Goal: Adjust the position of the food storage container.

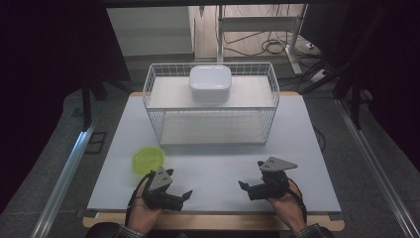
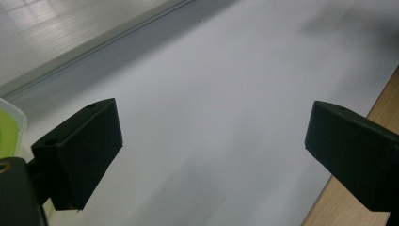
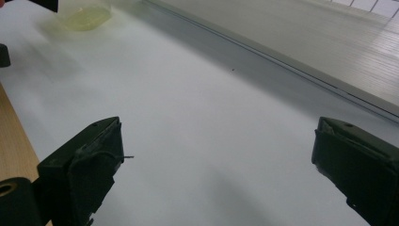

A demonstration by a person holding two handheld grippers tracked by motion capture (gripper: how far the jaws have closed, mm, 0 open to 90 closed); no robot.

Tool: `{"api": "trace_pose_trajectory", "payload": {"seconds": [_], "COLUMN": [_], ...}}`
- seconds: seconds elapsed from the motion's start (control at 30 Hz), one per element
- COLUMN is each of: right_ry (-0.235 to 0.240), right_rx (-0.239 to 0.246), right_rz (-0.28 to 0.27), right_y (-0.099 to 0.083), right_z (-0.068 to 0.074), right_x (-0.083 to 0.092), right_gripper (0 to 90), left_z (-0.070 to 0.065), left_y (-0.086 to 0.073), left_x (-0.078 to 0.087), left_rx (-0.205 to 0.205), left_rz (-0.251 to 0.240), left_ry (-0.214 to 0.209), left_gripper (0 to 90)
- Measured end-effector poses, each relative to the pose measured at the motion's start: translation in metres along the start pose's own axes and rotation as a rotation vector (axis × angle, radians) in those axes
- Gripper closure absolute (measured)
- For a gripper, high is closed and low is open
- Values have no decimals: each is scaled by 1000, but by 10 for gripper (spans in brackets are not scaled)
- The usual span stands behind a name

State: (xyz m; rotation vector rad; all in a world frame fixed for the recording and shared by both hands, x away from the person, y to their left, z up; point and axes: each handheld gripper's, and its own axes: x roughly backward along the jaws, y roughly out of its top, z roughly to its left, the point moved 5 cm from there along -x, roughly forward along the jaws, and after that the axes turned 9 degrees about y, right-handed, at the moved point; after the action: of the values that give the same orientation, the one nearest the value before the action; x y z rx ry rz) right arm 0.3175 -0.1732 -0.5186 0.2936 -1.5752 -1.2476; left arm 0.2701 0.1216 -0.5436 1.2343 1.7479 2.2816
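1. The left claw [image 1: 184, 194] rests low over the near edge of the counter [image 1: 218, 163], held in the person's left hand [image 1: 143, 210]; its jaws stand wide apart with nothing between them, as the left gripper view confirms [image 2: 211, 155].
2. The right claw [image 1: 243, 185] lies near the front edge too, held in the right hand [image 1: 287, 203]; its jaws are also spread wide and empty [image 3: 216, 165].
3. The two claws point toward each other across a bare stretch of the pale counter top, well apart.
4. A lime-green lidded container [image 1: 147, 159] sits on the counter just beside the left claw, behind it and slightly to its left; the two are apart, not touching. In the left gripper view its corner [image 2: 10, 129] shows at the left edge, outside the left jaw.
5. In the right gripper view the same container [image 3: 87, 16] lies far off at the top left, blurred.
6. A white wire basket rack [image 1: 210, 106] stands at the back of the counter, with a white square lidded box [image 1: 210, 82] on its upper shelf.
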Motion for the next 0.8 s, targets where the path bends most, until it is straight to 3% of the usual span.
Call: {"api": "trace_pose_trajectory", "payload": {"seconds": [0.2, 0.3, 0.4, 0.47, 0.57, 0.6, 0.63, 0.67, 0.8], "right_ry": [-6, -10, -12, -10, -1, -1, -1, -1, 2], "right_rx": [-5, -12, -12, -12, -8, -6, -6, -11, -13], "right_rz": [0, 1, 4, 12, 19, 24, 24, 25, 30], "right_y": [-1, -2, -2, -3, -4, -4, -4, -5, -6], "right_z": [-5, -8, -8, -8, -7, -7, -7, -7, -8], "right_x": [0, 0, -1, -3, -5, -6, -6, -6, -7], "right_gripper": [34, 37, 38, 39, 39, 40, 40, 41, 44], "left_z": [10, 18, 27, 35, 49, 53, 57, 61, 77], "left_y": [1, 7, 11, 11, 11, 10, 10, 10, 8], "left_x": [0, 5, 12, 17, 23, 25, 28, 30, 36], "left_rx": [30, 40, 38, 52, 110, 124, 139, 147, 173], "left_rz": [28, 13, -11, -18, -39, -48, -55, -60, -73], "left_ry": [-20, 9, 41, 54, 55, 53, 63, 72, 120], "left_gripper": [50, 94, 238, 385, 574, 680, 680, 781, 887]}}
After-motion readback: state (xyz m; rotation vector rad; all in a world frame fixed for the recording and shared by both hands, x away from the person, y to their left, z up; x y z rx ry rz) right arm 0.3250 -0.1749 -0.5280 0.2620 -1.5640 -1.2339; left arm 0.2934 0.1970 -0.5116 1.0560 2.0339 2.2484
